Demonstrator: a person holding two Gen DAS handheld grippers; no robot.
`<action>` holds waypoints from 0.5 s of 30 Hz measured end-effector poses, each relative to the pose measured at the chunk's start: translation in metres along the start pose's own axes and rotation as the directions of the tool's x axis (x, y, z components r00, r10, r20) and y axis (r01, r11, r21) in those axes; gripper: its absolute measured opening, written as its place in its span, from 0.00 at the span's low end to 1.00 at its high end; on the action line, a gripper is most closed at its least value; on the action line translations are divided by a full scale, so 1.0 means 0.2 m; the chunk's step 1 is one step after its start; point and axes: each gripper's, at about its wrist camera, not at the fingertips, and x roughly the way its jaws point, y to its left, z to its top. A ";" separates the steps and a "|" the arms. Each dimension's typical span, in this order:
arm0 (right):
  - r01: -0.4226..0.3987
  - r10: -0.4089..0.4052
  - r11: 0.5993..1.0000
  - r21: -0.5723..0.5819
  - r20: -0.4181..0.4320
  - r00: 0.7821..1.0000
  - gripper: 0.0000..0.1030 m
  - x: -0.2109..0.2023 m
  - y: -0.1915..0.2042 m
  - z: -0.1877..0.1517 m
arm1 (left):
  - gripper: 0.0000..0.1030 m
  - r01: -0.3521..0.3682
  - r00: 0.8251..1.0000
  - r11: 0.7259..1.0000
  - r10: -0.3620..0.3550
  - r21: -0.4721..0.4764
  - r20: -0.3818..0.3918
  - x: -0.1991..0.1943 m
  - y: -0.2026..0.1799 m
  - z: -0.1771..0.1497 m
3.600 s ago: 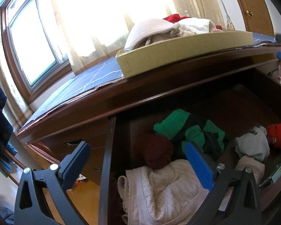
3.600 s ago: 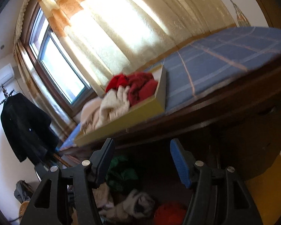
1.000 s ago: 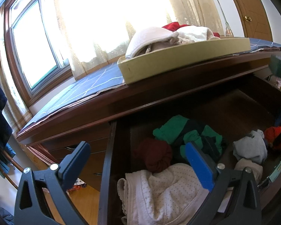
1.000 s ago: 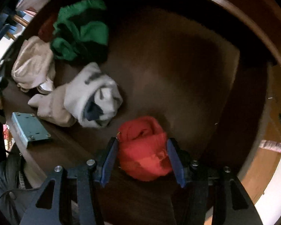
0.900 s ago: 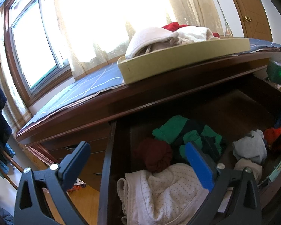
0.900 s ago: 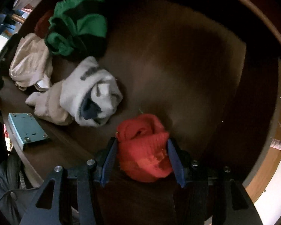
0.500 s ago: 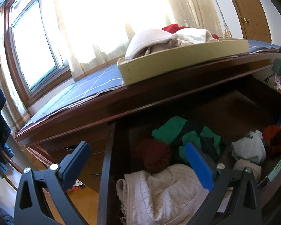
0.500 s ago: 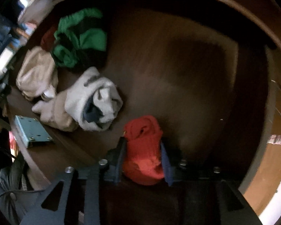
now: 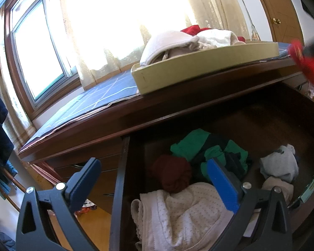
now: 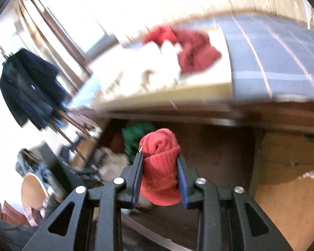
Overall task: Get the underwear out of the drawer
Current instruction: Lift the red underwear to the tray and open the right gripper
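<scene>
Sunlit dresser top with tray [image 9: 198, 71] of clothes, open drawer [image 9: 119, 167] below, right gripper [image 10: 159, 165] clamped on rolled red underwear [image 10: 160, 163], left gripper [image 9: 155, 173] spread wide, empty.

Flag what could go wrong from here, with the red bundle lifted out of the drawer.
The right gripper pinches only the middle of the soft red bundle, so it may slip or unroll. The yellow tray is already heaped with clothes, so a drop near its rim may spill.
</scene>
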 end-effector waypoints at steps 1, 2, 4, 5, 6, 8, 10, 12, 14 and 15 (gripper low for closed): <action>-0.003 0.003 1.000 -0.008 0.041 0.999 0.32 -0.04 0.02 0.03 | 1.00 -0.001 1.000 1.000 0.001 0.000 0.000 0.00 0.00 0.00; 0.003 -0.002 1.000 -0.018 0.078 0.997 0.32 -0.06 0.05 0.06 | 1.00 -0.002 1.000 1.000 0.002 0.000 0.001 0.00 0.00 0.00; 0.019 -0.015 0.999 -0.026 0.161 0.987 0.32 -0.14 0.07 0.12 | 1.00 -0.002 1.000 1.000 0.002 0.000 0.002 0.00 0.00 0.00; 0.026 -0.022 1.000 -0.017 0.185 0.983 0.32 -0.16 0.07 0.16 | 1.00 -0.002 1.000 1.000 0.002 0.000 0.002 0.00 0.00 0.00; 0.038 -0.036 0.999 -0.003 0.205 0.978 0.32 -0.17 0.07 0.18 | 1.00 -0.002 1.000 1.000 0.002 0.000 0.002 0.00 0.00 0.00; 0.064 -0.064 0.998 0.006 0.233 0.970 0.32 -0.13 0.08 0.23 | 1.00 -0.002 1.000 1.000 0.002 0.000 0.002 0.00 0.00 0.00; 0.122 -0.115 0.992 -0.011 0.270 0.956 0.32 -0.11 0.11 0.26 | 1.00 -0.002 1.000 1.000 0.002 0.000 0.001 0.00 0.00 0.00; 0.176 -0.160 0.984 -0.029 0.292 0.943 0.32 -0.07 0.12 0.31 | 1.00 -0.002 1.000 1.000 0.002 0.000 0.002 0.00 0.00 0.00; 0.254 -0.228 0.966 -0.054 0.290 0.929 0.32 0.00 0.12 0.34 | 1.00 -0.004 1.000 1.000 0.004 0.001 0.001 0.00 0.00 0.00; 0.283 -0.254 0.957 -0.065 0.282 0.925 0.32 0.07 0.10 0.35 | 1.00 -0.003 1.000 1.000 0.003 0.001 0.002 0.00 0.00 0.00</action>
